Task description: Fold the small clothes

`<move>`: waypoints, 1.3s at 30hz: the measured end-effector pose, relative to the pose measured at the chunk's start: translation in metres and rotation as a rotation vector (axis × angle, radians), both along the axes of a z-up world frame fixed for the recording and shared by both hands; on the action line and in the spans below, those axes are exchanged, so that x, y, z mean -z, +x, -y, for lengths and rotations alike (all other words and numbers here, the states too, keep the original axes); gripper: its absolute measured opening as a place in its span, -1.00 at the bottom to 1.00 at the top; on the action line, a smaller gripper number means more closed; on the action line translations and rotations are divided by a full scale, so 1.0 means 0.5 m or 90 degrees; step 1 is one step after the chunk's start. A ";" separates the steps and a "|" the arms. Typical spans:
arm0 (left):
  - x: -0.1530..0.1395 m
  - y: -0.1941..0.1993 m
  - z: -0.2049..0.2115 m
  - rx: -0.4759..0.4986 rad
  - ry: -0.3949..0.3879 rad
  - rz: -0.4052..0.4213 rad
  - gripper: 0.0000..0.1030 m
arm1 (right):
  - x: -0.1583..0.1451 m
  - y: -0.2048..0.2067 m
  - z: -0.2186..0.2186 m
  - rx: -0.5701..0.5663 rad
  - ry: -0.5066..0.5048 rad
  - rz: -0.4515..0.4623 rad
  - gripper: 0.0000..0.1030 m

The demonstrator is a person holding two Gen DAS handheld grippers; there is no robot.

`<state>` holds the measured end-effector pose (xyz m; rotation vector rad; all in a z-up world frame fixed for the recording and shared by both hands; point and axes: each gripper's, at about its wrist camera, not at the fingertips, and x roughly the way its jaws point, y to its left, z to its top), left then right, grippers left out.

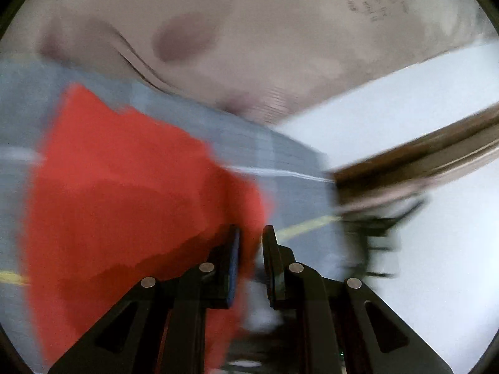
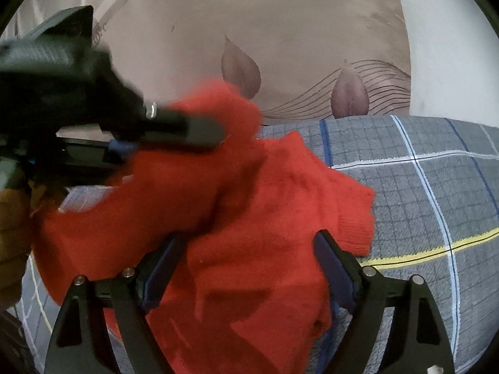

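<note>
A small red knit garment [image 2: 265, 202] lies rumpled on a grey checked bedspread [image 2: 421, 187]. My right gripper [image 2: 249, 240] stands over its near part with the jaws wide, and the cloth lies between the fingers without the pads pressing on it. My left gripper [image 2: 215, 131] comes in from the left, blurred, and holds a lifted fold of the garment. In the left wrist view the red garment [image 1: 124, 187] fills the left half, and a strip of it runs between the nearly closed fingers of the left gripper [image 1: 251, 233].
Behind the bedspread [image 1: 218, 124] stands a beige cloth with leaf prints and lettering [image 2: 296, 46]. A white wall [image 2: 452, 46] is at the right. A brown wooden edge [image 1: 421, 152] crosses the right side. A mustard sleeve [image 2: 9, 218] shows at the left edge.
</note>
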<state>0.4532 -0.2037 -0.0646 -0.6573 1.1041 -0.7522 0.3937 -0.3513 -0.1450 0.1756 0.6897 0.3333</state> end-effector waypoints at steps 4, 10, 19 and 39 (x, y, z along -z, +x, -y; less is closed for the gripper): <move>-0.057 -0.024 0.016 0.041 -0.060 0.056 -0.65 | -0.001 -0.001 0.001 -0.004 0.004 -0.001 0.63; -0.131 -0.129 -0.075 0.029 -0.060 0.237 -0.33 | 0.002 0.001 0.015 -0.017 0.045 -0.013 0.64; 0.081 -0.257 -0.189 -0.025 0.070 0.252 -0.20 | 0.041 0.000 0.152 -0.097 0.432 -0.070 0.67; 0.173 -0.316 -0.170 -0.010 -0.024 0.273 -0.17 | 0.017 0.042 -0.021 -0.095 0.263 -0.150 -0.32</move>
